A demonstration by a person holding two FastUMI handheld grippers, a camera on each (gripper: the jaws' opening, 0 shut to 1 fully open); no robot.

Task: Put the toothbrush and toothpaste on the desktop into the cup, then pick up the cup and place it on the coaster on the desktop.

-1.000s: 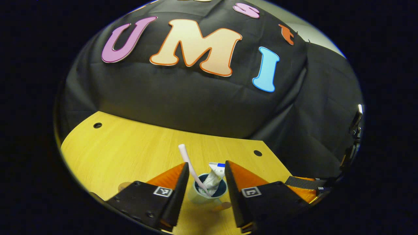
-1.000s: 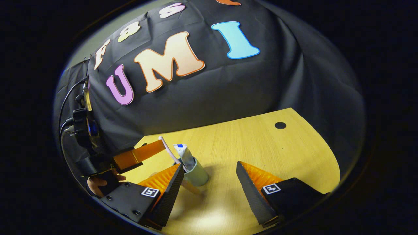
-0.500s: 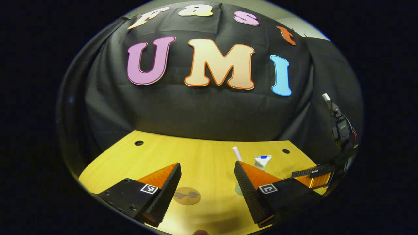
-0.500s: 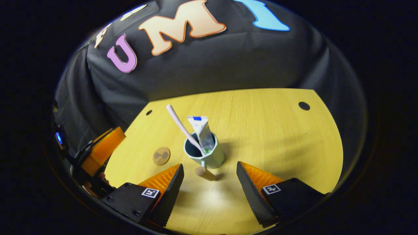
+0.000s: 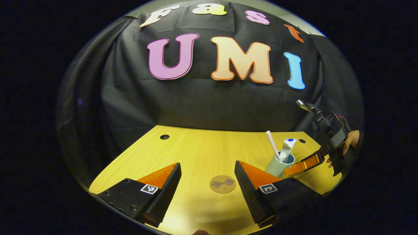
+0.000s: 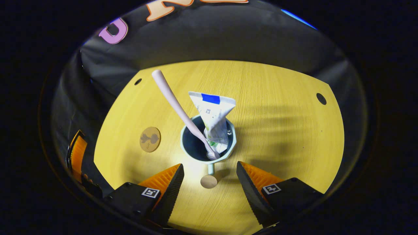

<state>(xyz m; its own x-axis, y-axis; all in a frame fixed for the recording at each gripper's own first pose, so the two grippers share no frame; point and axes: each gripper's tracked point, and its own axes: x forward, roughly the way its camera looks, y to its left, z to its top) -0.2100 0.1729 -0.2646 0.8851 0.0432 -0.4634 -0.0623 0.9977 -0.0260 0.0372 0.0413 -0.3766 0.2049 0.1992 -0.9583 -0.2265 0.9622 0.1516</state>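
Two things stand in a pale green cup [image 6: 209, 143] on a yellow wooden desktop [image 6: 277, 130]. In the right gripper view, seen from above, the cup has a dark inside and a short handle ending in a round wooden knob, pointing toward the camera. A pale pink toothbrush [image 6: 176, 104] leans up to the left, head down; a white toothpaste [image 6: 214, 111] tube with a blue stripe stands beside it. A round brown coaster [image 6: 150, 139] lies near the cup's left, apart from it. The right gripper [image 6: 209, 186] hangs wide open above the handle, holding nothing. In the left gripper view, the left gripper [image 5: 207, 186] is wide open and empty above the coaster [image 5: 222, 184].
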